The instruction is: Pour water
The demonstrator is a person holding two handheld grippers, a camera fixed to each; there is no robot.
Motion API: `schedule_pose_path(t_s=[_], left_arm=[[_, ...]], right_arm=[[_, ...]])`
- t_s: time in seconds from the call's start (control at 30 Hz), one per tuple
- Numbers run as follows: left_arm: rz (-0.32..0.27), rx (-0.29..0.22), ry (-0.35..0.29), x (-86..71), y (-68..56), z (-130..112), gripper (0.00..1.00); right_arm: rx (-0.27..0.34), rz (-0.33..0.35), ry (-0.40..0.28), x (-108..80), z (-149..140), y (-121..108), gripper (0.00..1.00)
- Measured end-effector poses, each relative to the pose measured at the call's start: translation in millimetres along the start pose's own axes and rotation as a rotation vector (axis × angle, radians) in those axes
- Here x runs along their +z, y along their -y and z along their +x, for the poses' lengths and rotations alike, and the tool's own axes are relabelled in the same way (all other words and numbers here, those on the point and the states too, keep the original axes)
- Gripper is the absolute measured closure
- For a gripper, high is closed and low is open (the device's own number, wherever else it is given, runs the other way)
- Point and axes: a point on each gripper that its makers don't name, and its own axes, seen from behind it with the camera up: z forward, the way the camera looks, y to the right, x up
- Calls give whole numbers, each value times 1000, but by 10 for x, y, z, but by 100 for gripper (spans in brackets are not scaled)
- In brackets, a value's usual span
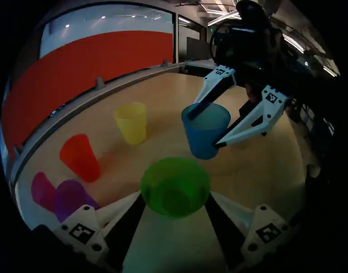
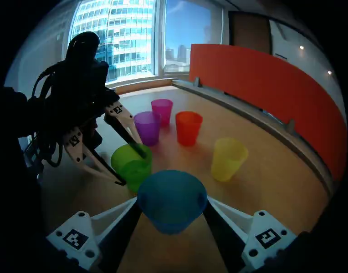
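A translucent green cup [image 1: 175,186] sits upright between the fingers of my left gripper [image 1: 175,200], which is shut on it. Beyond it, the right gripper [image 1: 209,129] holds a blue cup [image 1: 205,129] above the wooden table [image 1: 260,168]. In the right gripper view, the blue cup [image 2: 172,200] is clamped upright in my right gripper [image 2: 172,209]. Just behind it stands the green cup [image 2: 132,166], gripped by the left gripper [image 2: 130,166]. I cannot tell whether either cup holds water.
A yellow cup [image 1: 131,123], a red cup [image 1: 80,157], a purple cup [image 1: 70,198] and a magenta cup [image 1: 42,190] stand on the table toward its edge rail [image 1: 101,93]. An orange wall panel [image 2: 269,86] runs beside the table, with windows [image 2: 119,41] at its end.
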Motion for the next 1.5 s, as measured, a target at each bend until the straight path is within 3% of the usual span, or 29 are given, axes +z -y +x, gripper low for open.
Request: schedule_pose_path(t_s=[0.13,0.5,1.23,1.37,1.5], left_arm=[[-10,1,0,-11,-28,-1,0],[0,1,10,-84,1,-56,0],[50,-17,15,-412,9,-254,0],[53,-17,14,-430,-2,-257,0],[59,-21,11,-460,-8,-256,0]], right_arm=[[2,2,4,25,-29,6,8],[15,7,9,97,-92,27,8],[19,-2,18,163,-268,77,8],[22,-12,23,148,-287,72,0],[19,-19,26,107,-317,94,0]])
